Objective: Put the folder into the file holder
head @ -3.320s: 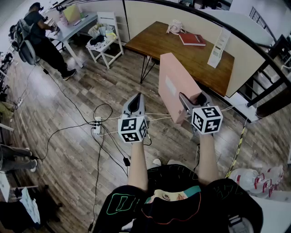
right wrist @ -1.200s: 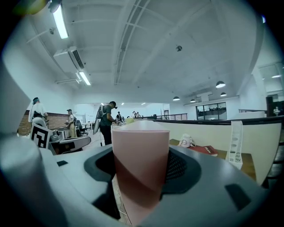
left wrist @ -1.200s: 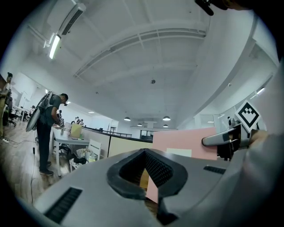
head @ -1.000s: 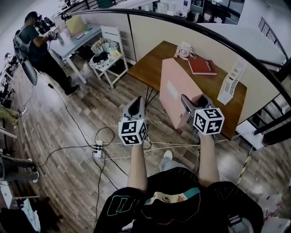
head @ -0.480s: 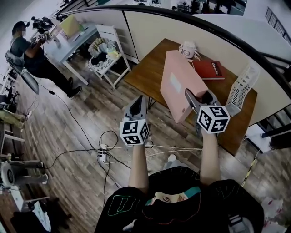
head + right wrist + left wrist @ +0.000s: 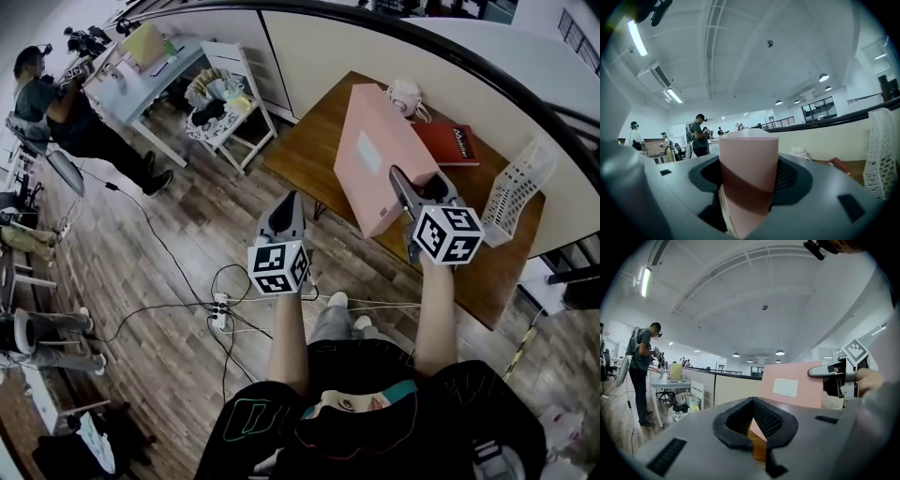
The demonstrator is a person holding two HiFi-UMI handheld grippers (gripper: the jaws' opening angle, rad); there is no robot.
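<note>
Your right tool was clamped on the near edge of the pink folder, with the folder's edge filling the gap between the jaws in the right gripper view. You held the folder in the air above the wooden worktop, leaning away from you, its broad face with a white label turned toward your left side. It was not in the file holder. That white mesh holder stood upright on the right part of the worktop, to the right of your right tool and clear of the folder.

Your left tool hung over the wooden floor, left of the worktop and apart from the folder. Its jaws were drawn together with nothing between them.

A red book lay flat on the worktop between the folder and the file holder as seen from the head view. A small white item sat near the worktop's far edge; what it was could not be made out. Cables and a power strip lay on the floor near your feet. Another person stood at a separate table far to your left.
</note>
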